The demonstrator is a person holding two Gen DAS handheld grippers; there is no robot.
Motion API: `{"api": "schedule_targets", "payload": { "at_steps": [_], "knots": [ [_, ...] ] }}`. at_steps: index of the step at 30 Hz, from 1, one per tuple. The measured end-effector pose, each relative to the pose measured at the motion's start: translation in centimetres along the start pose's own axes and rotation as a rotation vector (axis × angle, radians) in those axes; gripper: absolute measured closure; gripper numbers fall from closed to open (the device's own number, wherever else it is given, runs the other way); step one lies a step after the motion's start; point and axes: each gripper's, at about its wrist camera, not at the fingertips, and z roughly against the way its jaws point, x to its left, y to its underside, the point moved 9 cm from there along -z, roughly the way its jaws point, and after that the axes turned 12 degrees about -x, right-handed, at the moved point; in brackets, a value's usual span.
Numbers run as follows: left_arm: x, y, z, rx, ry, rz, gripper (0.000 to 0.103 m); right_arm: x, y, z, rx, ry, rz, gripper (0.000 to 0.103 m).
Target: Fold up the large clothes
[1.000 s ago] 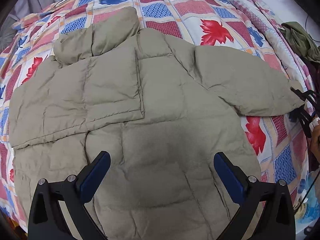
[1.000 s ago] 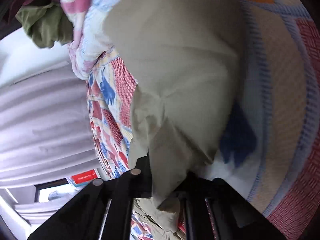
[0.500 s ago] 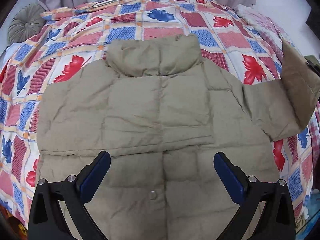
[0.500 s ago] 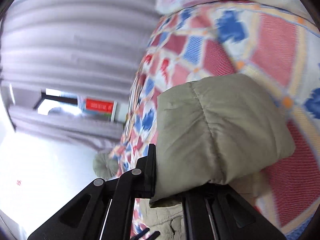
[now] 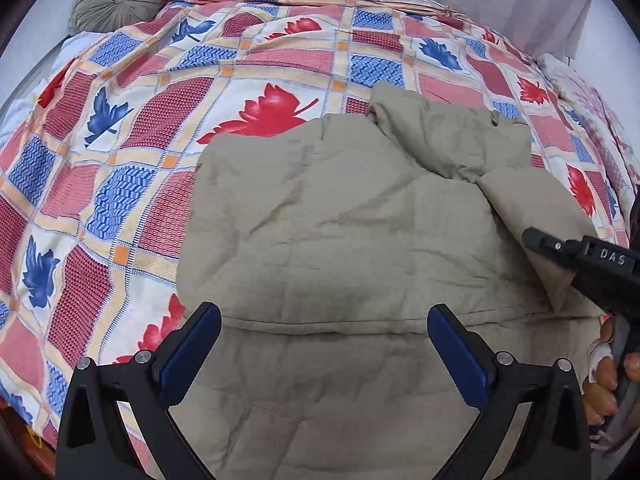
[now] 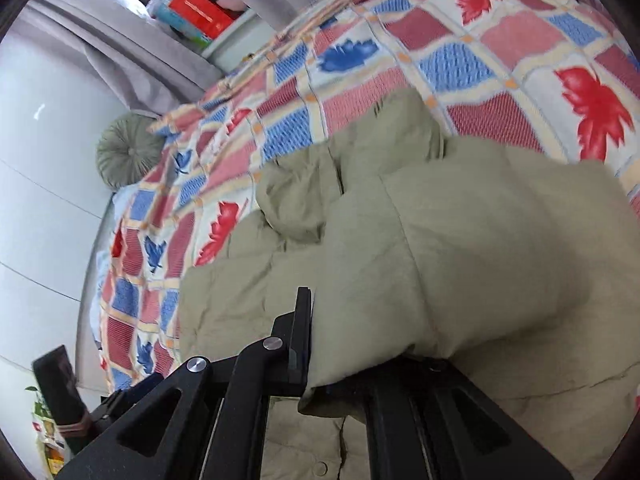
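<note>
A beige puffer jacket [image 5: 352, 240] lies flat on the patterned bed quilt [image 5: 160, 120], collar [image 5: 452, 136] at the far side. One sleeve is folded across the chest. My left gripper [image 5: 324, 344] is open and empty, hovering above the jacket's lower half. My right gripper [image 6: 340, 360] is shut on the other sleeve [image 6: 440, 264] and holds it over the jacket's body. It shows in the left wrist view [image 5: 584, 264] at the right edge, with the sleeve [image 5: 536, 208] draped from it.
A round grey-green cushion [image 5: 116, 0] sits at the bed's far left corner; it also shows in the right wrist view [image 6: 128, 148]. Grey curtains [image 6: 120, 52] hang behind the bed. A shelf with boxes [image 6: 200, 12] stands by the window.
My right gripper has lifted the right sleeve off the quilt and carried it inward over the jacket. The left wrist view has swung right to left across the jacket; the left gripper stays open.
</note>
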Motion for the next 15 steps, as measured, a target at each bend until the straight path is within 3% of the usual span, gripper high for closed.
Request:
{"api": "schedule_targets", "payload": {
  "at_steps": [6, 9, 12, 13, 15],
  "knots": [
    [1.1, 0.5, -1.7, 0.023, 0.006, -0.056, 0.0, -3.4, 4.9, -3.9, 0.069, 0.107, -0.144, 0.094],
    [0.6, 1.1, -2.2, 0.041, 0.028, -0.053, 0.0, -4.1, 5.4, -3.9, 0.08, 0.11, -0.17, 0.084],
    [0.0, 1.2, -2.4, 0.047, 0.052, -0.043, 0.0, -3.5, 5.2, -3.0, 0.086, 0.101, -0.187, 0.061],
    [-0.1, 1.2, -2.5, 0.046, 0.058, -0.038, 0.0, -3.1, 5.0, -2.3, 0.082, 0.084, -0.185, 0.048],
    [-0.2, 1.0, -2.6, 0.047, 0.067, -0.023, 0.0, -2.5, 4.7, -0.6, 0.066, 0.058, -0.176, 0.043]
  ]
}}
